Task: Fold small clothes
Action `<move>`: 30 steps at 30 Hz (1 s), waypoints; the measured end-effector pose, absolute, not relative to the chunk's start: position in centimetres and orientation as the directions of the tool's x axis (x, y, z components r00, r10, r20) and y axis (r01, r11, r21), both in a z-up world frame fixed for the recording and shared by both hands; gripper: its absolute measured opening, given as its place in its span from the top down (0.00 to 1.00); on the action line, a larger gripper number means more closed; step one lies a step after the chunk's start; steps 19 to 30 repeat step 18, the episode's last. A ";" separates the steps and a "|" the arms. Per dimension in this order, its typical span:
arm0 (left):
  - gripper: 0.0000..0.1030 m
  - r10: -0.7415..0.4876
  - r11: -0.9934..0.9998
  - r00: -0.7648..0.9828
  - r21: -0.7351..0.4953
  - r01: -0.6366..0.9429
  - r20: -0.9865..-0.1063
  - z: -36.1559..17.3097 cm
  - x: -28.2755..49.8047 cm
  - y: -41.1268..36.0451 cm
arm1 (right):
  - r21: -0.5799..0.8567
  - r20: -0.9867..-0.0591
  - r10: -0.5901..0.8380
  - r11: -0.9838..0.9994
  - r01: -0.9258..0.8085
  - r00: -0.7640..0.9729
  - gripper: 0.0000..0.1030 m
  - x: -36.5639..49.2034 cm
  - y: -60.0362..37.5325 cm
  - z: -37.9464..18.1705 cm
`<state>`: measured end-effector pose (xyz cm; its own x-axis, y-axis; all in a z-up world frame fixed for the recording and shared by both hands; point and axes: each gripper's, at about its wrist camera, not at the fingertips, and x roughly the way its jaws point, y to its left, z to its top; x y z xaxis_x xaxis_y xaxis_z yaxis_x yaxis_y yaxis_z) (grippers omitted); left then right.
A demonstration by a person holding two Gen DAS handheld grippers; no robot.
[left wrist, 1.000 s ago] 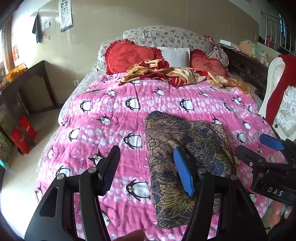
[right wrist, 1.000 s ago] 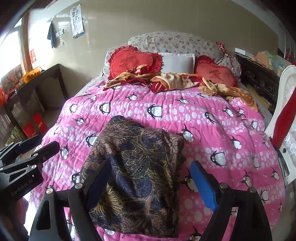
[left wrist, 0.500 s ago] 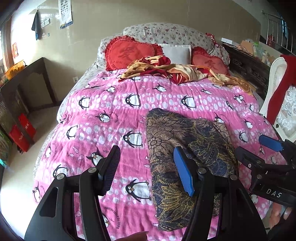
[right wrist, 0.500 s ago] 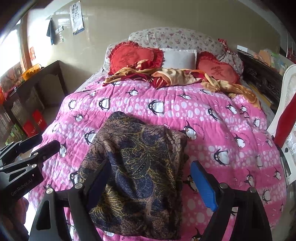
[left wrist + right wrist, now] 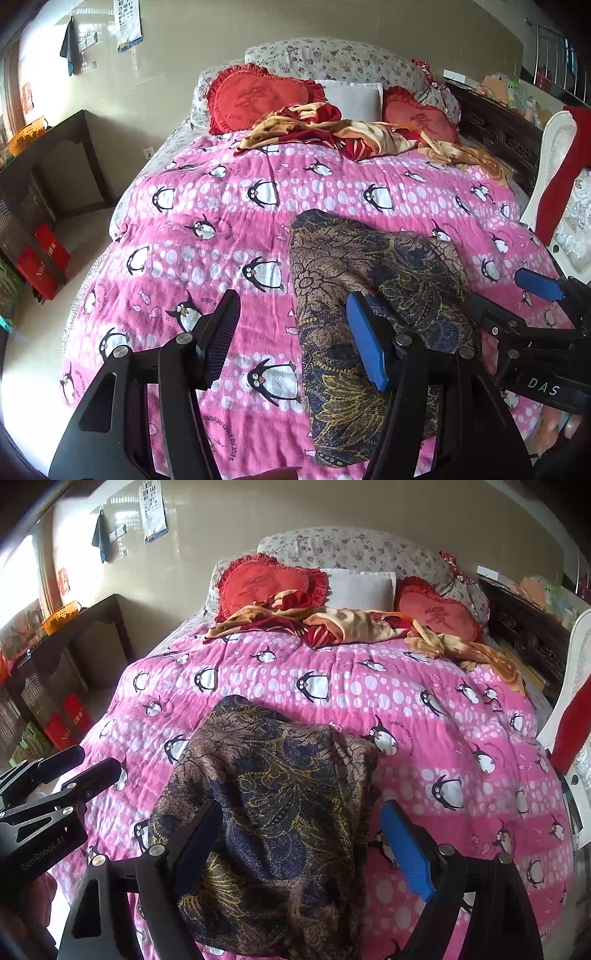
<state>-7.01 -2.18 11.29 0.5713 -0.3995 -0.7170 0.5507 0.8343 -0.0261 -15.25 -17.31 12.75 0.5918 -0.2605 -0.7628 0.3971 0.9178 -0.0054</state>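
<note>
Both jaws spread, nothing pinched. Left hand-held gripper (image 5: 291, 343) hovers beside the garment's left edge; right hand-held gripper (image 5: 301, 843) hangs over its near end.

Dark paisley garment (image 5: 273, 812) lies on the pink penguin quilt (image 5: 424, 709), near end draped toward the foot of the bed. Looks thin, limp, light; likely to sag and slide when lifted. Already seems doubled over, lumpy at the far right corner. Best purchase, by my reading: pinch near corners at the hem, both layers together.

Beyond: crumpled red-and-tan blanket (image 5: 343, 133), heart cushions (image 5: 251, 98).
</note>
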 end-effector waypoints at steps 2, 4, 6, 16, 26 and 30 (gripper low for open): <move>0.42 -0.398 0.833 0.570 -0.024 0.552 -0.719 11.2 -6.9 -2.3 | -0.007 -0.765 -0.260 0.918 0.397 0.589 0.17 -15.1 -17.4 12.6; 0.42 -0.397 0.833 0.568 -0.023 0.553 -0.721 11.0 -6.8 -2.5 | -0.008 -0.768 -0.261 0.917 0.399 0.585 0.17 -14.9 -17.6 12.4; 0.42 -0.395 0.833 0.564 -0.024 0.552 -0.725 10.8 -6.6 -2.5 | -0.002 -0.773 -0.256 0.916 0.402 0.580 0.17 -14.8 -17.8 12.2; 0.42 -0.405 0.834 0.543 -0.054 0.550 -0.736 9.2 -4.9 -2.4 | 0.005 -0.797 -0.246 0.911 0.413 0.552 0.17 -13.9 -18.8 10.5; 0.42 -0.402 0.836 0.539 -0.056 0.546 -0.741 8.9 -4.2 -2.3 | 0.005 -0.803 -0.246 0.908 0.419 0.542 0.17 -13.8 -19.4 9.9; 0.42 -0.402 0.836 0.539 -0.056 0.546 -0.741 8.9 -4.2 -2.3 | 0.005 -0.803 -0.246 0.908 0.419 0.542 0.17 -13.8 -19.4 9.9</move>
